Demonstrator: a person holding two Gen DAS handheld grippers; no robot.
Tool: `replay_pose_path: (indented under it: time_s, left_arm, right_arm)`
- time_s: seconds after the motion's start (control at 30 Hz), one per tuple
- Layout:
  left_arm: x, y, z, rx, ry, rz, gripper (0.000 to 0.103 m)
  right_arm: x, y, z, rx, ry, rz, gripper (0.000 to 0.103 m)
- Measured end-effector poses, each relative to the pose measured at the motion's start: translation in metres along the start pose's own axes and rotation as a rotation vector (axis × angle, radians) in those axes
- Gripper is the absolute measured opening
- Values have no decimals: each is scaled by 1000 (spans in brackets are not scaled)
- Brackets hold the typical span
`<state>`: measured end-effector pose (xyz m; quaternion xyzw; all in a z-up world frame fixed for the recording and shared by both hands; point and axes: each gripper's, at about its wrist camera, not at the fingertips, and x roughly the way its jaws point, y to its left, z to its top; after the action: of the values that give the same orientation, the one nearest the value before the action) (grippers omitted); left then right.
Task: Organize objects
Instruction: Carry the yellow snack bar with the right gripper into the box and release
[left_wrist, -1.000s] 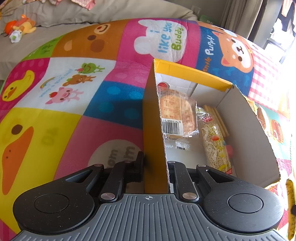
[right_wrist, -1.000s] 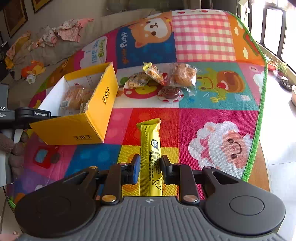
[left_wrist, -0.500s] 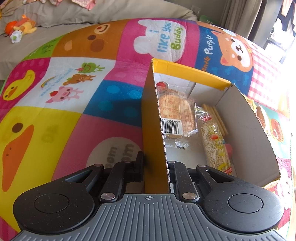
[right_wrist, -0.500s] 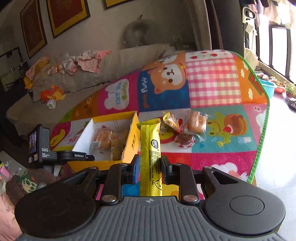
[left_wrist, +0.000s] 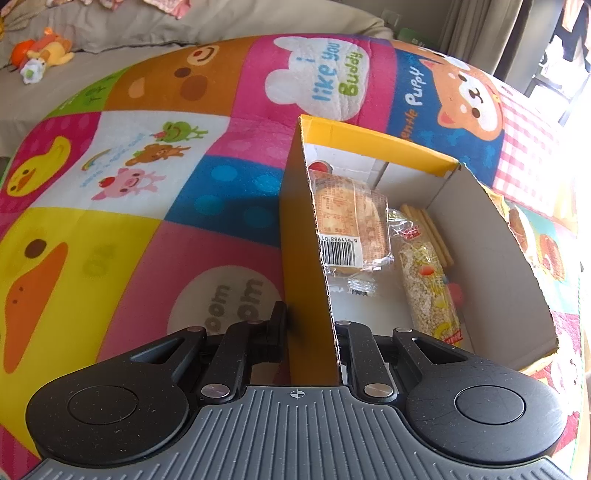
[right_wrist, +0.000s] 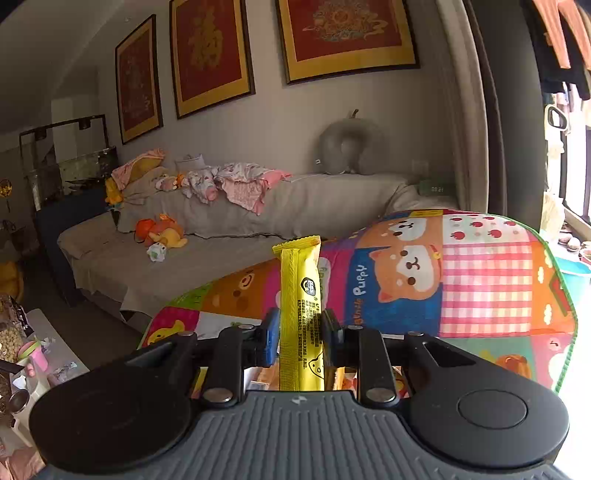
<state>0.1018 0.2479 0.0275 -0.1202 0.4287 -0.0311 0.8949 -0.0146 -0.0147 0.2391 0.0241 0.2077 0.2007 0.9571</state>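
Note:
In the left wrist view my left gripper (left_wrist: 309, 325) is shut on the near left wall of the yellow cardboard box (left_wrist: 301, 236), one finger outside and one inside. Inside the box lie a wrapped bread bun (left_wrist: 351, 221), an oat bar (left_wrist: 428, 288) and biscuit sticks (left_wrist: 432, 229). In the right wrist view my right gripper (right_wrist: 299, 332) is shut on a long yellow snack packet (right_wrist: 300, 291) that points away from me, held high above the colourful play mat (right_wrist: 461, 280). The box is hidden in this view.
The cartoon play mat (left_wrist: 129, 184) covers the table. A grey sofa (right_wrist: 258, 225) with clothes and plush toys (right_wrist: 162, 232) stands behind it. A side table with cups (right_wrist: 33, 362) is at the left. Curtains and a bright window are at the right.
My right gripper has tilted up and lifted with the yellow packet, so the view swung from the mat and box to the sofa and wall. My left gripper keeps its hold on the box wall.

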Motion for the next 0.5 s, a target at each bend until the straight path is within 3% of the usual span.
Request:
replay_pose_path:
  time_s: [0.5]
  left_arm:
    - [-1,5,-1,-27,3,-26,17]
  right_arm:
    - [98,-2,2,118,140,13,23]
